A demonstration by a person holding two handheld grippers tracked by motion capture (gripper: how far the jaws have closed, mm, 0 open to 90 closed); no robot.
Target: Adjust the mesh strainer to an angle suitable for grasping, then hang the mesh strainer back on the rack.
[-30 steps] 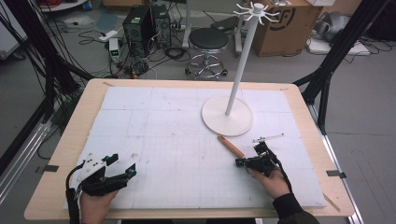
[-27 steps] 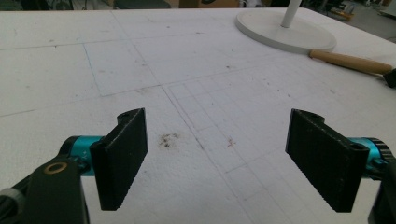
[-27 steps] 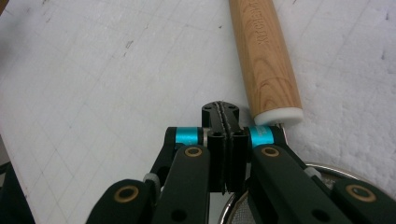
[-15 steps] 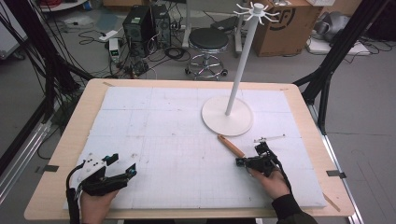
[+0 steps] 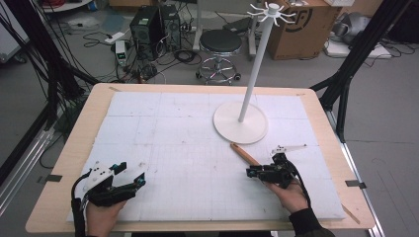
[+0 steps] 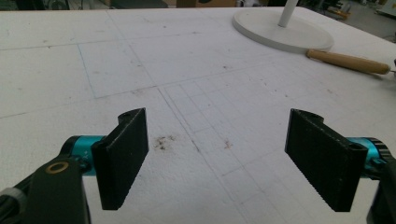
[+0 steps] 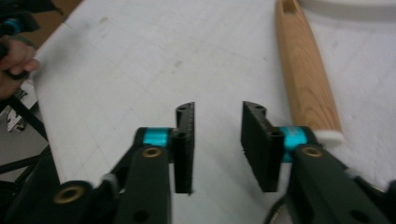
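Note:
A wooden handle (image 5: 244, 153) lies on the white foam mat (image 5: 173, 128), just in front of the round base of a white stand (image 5: 240, 123). My right gripper (image 5: 250, 172) rests low on the mat just in front of the handle's near end and points left. Its jaws stand a little apart with nothing between them, and the wooden handle (image 7: 306, 70) runs past the right jaw. My left gripper (image 5: 140, 178) sits near the front left of the mat. In its own view the left gripper (image 6: 217, 158) is wide open over bare mat, with the handle (image 6: 348, 61) far off.
The stand's tall pole rises to a spoked top (image 5: 269, 9). A small white piece (image 5: 289, 147) lies right of the handle. The wooden table edge (image 5: 79, 133) frames the mat. A stool (image 5: 220, 44), computer cases and a cardboard box stand on the floor beyond the table.

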